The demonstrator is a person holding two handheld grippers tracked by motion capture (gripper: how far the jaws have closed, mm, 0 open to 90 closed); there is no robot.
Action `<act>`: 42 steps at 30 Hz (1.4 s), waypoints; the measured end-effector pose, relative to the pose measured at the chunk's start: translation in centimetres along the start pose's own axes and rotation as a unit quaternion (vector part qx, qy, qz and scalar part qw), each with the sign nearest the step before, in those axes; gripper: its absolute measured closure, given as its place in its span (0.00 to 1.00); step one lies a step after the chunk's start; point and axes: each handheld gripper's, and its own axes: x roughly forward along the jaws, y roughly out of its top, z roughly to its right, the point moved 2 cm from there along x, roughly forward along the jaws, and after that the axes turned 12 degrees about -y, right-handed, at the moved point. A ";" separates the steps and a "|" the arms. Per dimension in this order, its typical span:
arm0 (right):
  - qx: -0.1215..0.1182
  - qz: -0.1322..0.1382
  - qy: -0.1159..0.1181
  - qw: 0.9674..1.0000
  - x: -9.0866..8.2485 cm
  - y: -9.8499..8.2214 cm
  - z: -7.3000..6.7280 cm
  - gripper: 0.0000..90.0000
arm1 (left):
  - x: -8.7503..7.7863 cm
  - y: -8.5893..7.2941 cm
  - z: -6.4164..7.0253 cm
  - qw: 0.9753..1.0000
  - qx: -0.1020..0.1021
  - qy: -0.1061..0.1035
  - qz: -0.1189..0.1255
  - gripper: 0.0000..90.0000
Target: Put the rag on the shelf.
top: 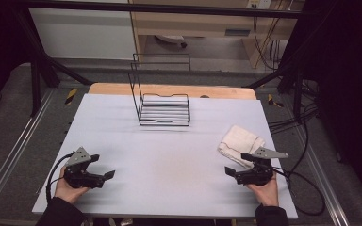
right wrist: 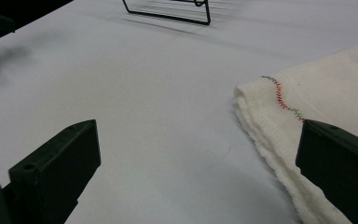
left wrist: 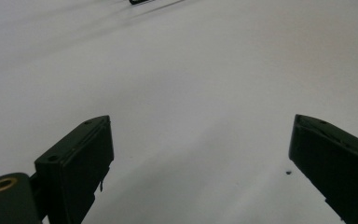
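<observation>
A folded white cloth (top: 241, 140) with a coloured stitch line lies on the white table top (top: 169, 155) at the right. My right gripper (top: 236, 164) rests low just in front of it, held by a hand, jaws open. In the right gripper view (right wrist: 199, 127) the cloth (right wrist: 321, 93) lies by the right jaw, its folded edge reaching a little into the gap, unpressed. My left gripper (top: 102, 166) sits at the near left, open, with bare table between its jaws (left wrist: 200, 123).
A black wire rack (top: 163, 108) with a tall back frame stands at the far middle of the table; its front rail (right wrist: 177, 13) shows in the right gripper view. Cables trail off both near corners. Dark frame posts flank the table.
</observation>
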 end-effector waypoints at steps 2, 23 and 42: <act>-0.001 0.001 -0.001 1.000 0.0 0.0 0.1 0.00 | 0.0 0.0 0.0 1.000 -0.002 0.000 0.000 0.07; -0.034 -0.023 -0.065 0.997 2.2 1.9 -1.0 0.18 | -0.2 -0.1 0.0 1.000 -0.004 0.008 0.003 0.08; -0.085 -0.083 -0.114 0.986 7.6 2.8 0.0 0.63 | -0.4 -0.1 0.0 1.000 0.001 0.012 0.000 0.09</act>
